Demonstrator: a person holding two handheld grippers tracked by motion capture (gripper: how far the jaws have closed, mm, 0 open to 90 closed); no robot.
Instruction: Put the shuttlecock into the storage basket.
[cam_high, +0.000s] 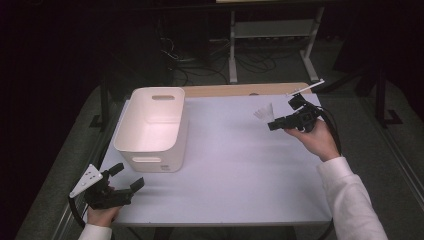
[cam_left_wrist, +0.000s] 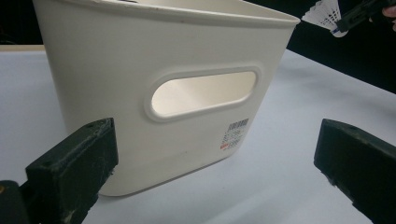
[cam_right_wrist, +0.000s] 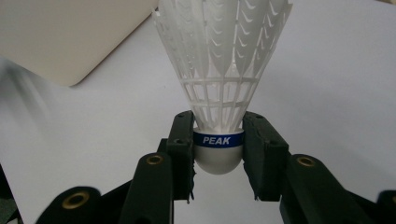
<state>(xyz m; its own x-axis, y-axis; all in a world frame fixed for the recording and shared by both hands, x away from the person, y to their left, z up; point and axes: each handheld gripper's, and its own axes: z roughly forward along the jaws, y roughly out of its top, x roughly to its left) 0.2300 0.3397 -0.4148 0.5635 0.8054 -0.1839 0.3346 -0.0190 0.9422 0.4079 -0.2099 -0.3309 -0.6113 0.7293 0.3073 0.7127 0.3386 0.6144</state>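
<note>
— Dark room all round, cables and a metal rack on the floor behind, and your white table lit in the middle. What sits at your left?

— Your left gripper hangs at the near left corner of the table, just in front of the white bin. Its jaws stand wide apart with nothing between them. In the left gripper view, the bin's near wall faces you, with its oval handle slot and a small barcode sticker low on the right.

— And the bin itself?

— It stands upright on the left half of the table, its opening upward and its inside bare as far as you can see.

— Then your right side?

— Your right gripper is raised over the far right part of the table, well apart from the bin. Its jaws are closed on a white shuttlecock. In the right gripper view, they pinch the shuttlecock at its rounded cork, on either side of the blue band that reads PEAK, and the feathers fan away from you.
</note>
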